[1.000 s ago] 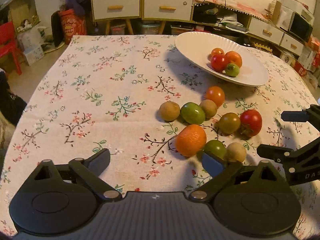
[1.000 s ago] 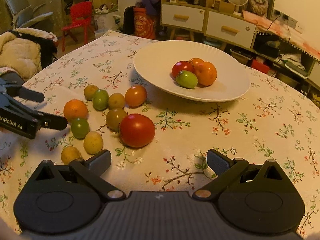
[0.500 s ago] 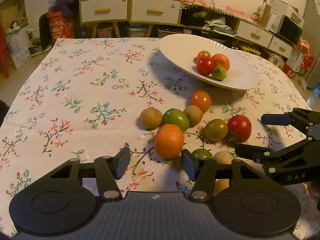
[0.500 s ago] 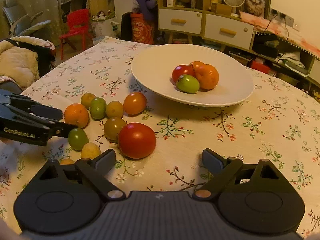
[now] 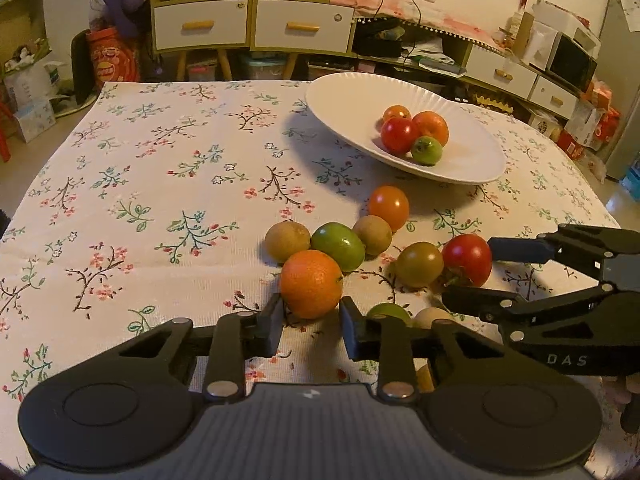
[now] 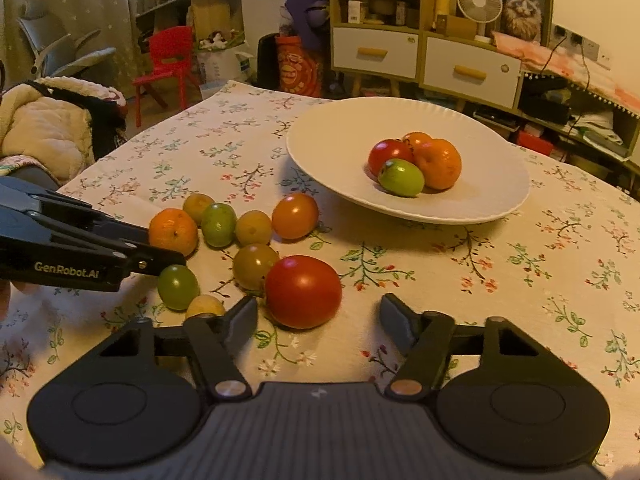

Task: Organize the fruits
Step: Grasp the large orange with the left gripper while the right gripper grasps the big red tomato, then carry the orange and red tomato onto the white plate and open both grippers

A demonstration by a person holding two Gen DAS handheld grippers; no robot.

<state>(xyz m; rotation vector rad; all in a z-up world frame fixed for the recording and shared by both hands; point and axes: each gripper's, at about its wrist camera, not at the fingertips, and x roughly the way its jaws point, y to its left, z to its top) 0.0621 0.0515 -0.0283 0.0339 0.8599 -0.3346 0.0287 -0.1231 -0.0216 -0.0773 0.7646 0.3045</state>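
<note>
On the desk (image 5: 160, 168) with its floral cloth, left of the wide white plate (image 6: 332, 148), the left claw (image 5: 311, 322) has clamped onto the round orange tangerine (image 5: 311, 283). Nearer the plate, the right claw (image 6: 318, 322) is closing around the big red tomato (image 6: 303, 291), pads not touching it. Four fruits lie in the plate.

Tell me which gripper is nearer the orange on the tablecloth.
Left. The left gripper has its fingers on either side of the orange; the right gripper sits farther off, closing around the red tomato.
</note>
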